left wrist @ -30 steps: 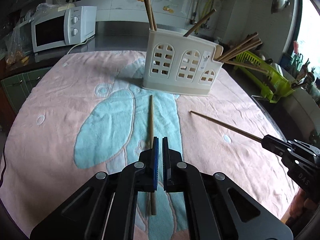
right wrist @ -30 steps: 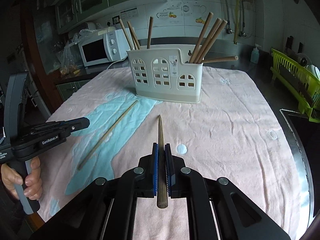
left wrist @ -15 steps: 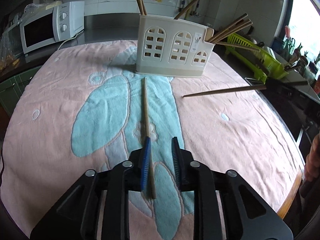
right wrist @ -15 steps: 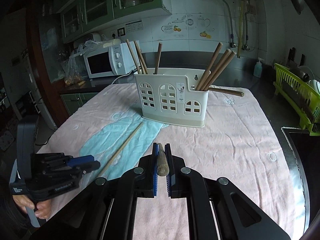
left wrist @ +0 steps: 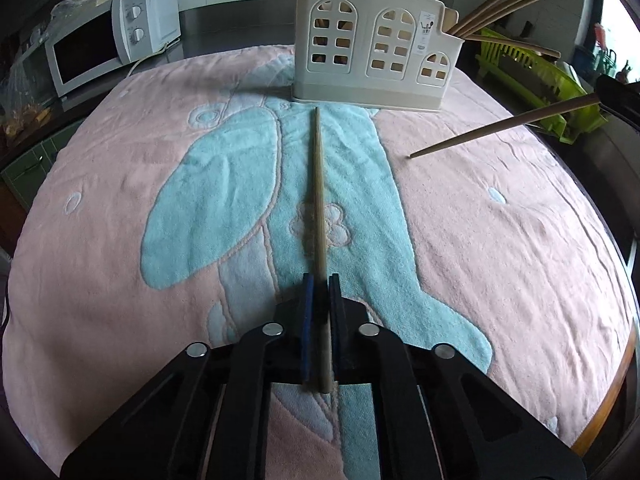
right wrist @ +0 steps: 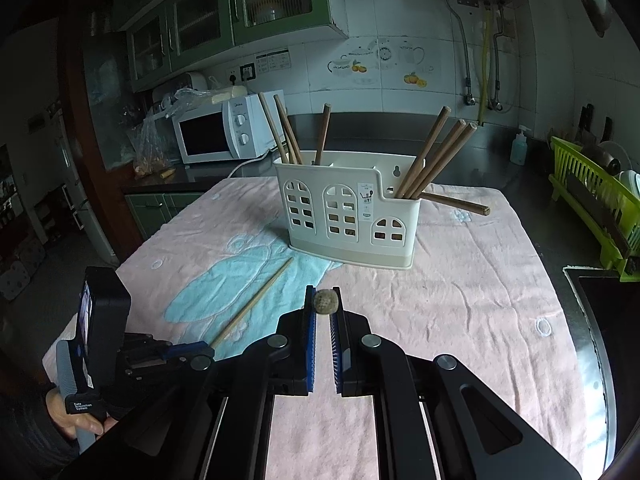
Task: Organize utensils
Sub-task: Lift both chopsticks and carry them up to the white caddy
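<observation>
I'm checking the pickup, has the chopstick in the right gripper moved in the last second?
Yes. The right gripper has raised its chopstick off the pink towel; it now points end-on at the camera, toward the utensil holder.

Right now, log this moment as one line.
left gripper: shut on wooden chopstick lying on towel | right gripper: shut on lifted chopstick

A holder (right wrist: 349, 216) is standing near the towel's (right wrist: 480, 300) far edge; a chopstick (left wrist: 318, 200) is lying before it, mid-towel.
</observation>
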Tool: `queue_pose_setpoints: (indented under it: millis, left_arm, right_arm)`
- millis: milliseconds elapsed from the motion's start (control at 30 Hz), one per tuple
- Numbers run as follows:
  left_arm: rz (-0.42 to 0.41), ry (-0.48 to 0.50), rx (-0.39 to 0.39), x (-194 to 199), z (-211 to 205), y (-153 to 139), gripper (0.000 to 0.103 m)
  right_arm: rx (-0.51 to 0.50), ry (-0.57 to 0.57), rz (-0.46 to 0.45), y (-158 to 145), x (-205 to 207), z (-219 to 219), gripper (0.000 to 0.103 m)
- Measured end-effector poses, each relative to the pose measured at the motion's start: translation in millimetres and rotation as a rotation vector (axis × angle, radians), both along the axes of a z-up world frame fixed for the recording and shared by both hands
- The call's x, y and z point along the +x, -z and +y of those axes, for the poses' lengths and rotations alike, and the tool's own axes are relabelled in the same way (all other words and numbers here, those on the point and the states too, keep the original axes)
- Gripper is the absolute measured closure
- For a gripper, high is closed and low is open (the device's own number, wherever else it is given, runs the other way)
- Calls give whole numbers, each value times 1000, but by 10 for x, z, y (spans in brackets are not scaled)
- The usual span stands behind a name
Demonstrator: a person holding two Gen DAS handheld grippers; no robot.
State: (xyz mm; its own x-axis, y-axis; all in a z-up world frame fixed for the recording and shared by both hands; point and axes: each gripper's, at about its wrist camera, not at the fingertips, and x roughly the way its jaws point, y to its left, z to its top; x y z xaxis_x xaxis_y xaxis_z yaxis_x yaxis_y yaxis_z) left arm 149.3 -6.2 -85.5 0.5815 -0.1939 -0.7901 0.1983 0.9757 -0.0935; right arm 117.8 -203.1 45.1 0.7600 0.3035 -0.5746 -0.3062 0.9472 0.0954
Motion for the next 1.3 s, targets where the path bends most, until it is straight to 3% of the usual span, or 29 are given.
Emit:
queue_pose_setpoints:
  millis: [267,400,633,933,1300]
  left_arm:
    - [-159,12,-73,14,118,-642,98]
    - [-202,14,-118,114,189,-886,98]
    - [-257,30,-123,261,188,-1198,98]
    - [-308,55,-106,460,181,-1605,98]
    - [-498,61,-103,604,107,-2496,98]
  right_arm:
    - [20,-20,-16,-259,95,-78,96]
    - [-1,-19,-27,-374,160,-105,96]
    - [-17,-24,-43,-565,251,-159,96]
    - [34,-20,-66,-913,454,-336,96]
    - [28,39,-158,-1475,767,-477,96]
